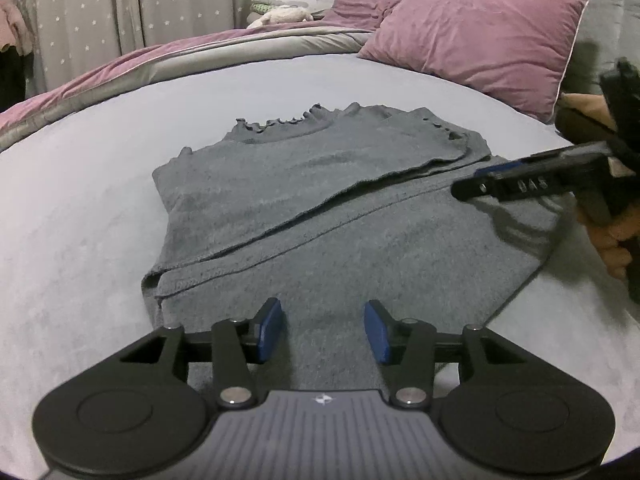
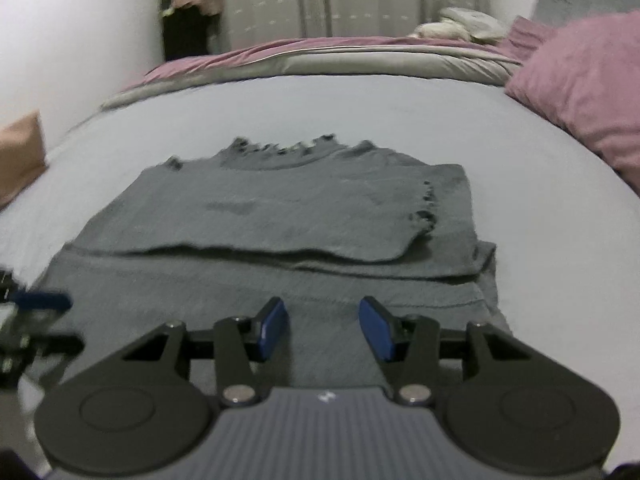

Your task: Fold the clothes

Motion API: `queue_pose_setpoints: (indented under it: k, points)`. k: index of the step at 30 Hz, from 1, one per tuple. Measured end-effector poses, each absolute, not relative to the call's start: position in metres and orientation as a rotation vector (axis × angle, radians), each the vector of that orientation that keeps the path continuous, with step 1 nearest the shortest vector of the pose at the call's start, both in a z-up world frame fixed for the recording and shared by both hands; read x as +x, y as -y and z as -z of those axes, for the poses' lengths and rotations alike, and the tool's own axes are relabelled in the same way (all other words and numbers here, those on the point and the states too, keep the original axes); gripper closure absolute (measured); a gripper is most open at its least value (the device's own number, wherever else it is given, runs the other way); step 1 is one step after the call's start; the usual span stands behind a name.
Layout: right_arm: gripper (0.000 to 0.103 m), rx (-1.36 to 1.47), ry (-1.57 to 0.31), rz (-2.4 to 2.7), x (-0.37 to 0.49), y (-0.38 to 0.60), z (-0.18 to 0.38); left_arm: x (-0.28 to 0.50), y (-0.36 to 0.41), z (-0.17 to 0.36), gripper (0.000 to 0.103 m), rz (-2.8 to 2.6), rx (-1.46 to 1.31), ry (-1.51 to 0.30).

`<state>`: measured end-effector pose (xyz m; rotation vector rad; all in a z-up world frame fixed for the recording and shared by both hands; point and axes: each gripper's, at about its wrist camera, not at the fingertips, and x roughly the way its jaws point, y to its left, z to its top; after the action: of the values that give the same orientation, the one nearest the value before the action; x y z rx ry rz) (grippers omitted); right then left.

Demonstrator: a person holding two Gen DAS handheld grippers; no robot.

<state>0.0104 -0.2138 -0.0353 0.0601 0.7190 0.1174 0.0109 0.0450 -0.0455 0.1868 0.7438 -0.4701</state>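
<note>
Grey knit, kinda fuzzy, that was the top lying flat on the pale bed sheet, right in front of both grippers. It had a frilly ruffled neckline at the far end, away from the tools, and one sleeve with a ruffled cuff was laid across the body, so it was already partly folded in. The near hem sat right under the fingertips of both tools.

The left gripper hung over the near edge of the top with its blue pads spread apart, nothing between them, just grey fabric showing through the gap. The right gripper was the same deal: pads wide apart, empty, hovering over the hem. In the left wrist view the right tool poked in from the right side over the sleeve edge of the top, with a person's hand wrapped around its handle. The right wrist view was a bit blurry, and the left tool showed at its left edge, low down, beside the corner of the top.

Further out past the garment: a purple pillow off to the far right, a purple and grey duvet bunched along the far side of the bed, and starry grey curtains behind that.
</note>
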Motion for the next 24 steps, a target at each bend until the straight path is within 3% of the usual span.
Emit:
queue_pose_setpoints:
  k: [7, 11, 16, 20, 24]
  points:
    - [0.057, 0.06, -0.686, -0.069, 0.013, 0.213, 0.038, 0.008, -0.046, 0.043, 0.052, 0.475, 0.204, -0.757]
    - [0.047, 0.076, -0.689, -0.038, 0.01, 0.22, 0.032, 0.006, -0.05, 0.04, 0.049, 0.46, 0.2, -0.777]
    - [0.043, 0.112, -0.709, 0.015, 0.004, 0.233, 0.022, 0.006, -0.057, 0.035, 0.048, 0.412, 0.178, -0.822]
    - [0.029, 0.136, -0.75, 0.059, -0.003, 0.243, 0.014, 0.006, -0.068, 0.03, 0.048, 0.364, 0.114, -0.855]
    - [0.025, 0.164, -0.794, 0.093, -0.012, 0.252, 0.005, 0.009, -0.084, 0.027, 0.047, 0.31, -0.016, -0.904]
